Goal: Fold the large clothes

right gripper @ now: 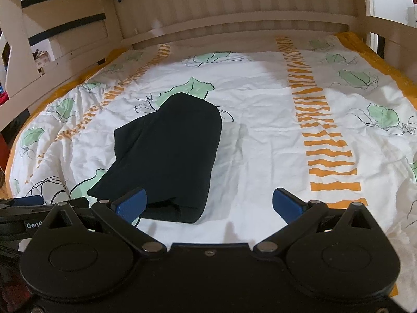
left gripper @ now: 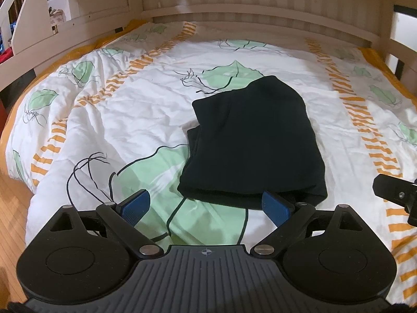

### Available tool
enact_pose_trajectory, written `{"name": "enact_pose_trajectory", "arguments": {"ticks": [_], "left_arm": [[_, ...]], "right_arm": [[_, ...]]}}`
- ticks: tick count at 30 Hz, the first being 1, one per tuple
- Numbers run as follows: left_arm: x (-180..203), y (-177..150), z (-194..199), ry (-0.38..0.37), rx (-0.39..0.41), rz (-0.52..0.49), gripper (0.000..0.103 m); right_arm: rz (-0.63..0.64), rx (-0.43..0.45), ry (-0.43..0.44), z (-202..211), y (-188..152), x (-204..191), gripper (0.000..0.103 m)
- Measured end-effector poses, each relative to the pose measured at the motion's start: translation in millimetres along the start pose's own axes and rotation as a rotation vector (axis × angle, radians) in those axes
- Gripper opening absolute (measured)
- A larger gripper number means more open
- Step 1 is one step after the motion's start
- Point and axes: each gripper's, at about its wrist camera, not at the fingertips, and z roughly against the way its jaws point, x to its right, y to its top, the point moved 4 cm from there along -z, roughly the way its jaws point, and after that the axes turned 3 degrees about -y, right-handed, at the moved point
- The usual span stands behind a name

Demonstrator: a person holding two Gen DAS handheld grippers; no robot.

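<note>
A dark garment [left gripper: 250,140] lies folded into a compact bundle on the bed, its near folded edge towards me. It also shows in the right wrist view [right gripper: 169,156]. My left gripper [left gripper: 206,206] is open and empty, just in front of the garment's near edge, with its right pad [left gripper: 276,208] by that edge. My right gripper [right gripper: 208,203] is open and empty, with its left pad [right gripper: 130,206] over the garment's near right corner. The right gripper's side shows at the edge of the left wrist view [left gripper: 398,195].
The bed carries a white quilt [left gripper: 130,104] with green leaves and orange stripes. A cream wooden headboard [right gripper: 234,20] and side rails [left gripper: 65,36] enclose it. Wooden floor [left gripper: 13,208] shows at the left.
</note>
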Motion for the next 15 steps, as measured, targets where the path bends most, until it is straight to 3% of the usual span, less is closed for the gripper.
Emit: {"name": "enact_pose_trajectory", "arguments": {"ticks": [15], "left_arm": [[-6,-1,-10,-0.002,-0.021,0.002,0.094]], "right_arm": [[0.013,-0.022,0.014,-10,0,-4,0.102]]}}
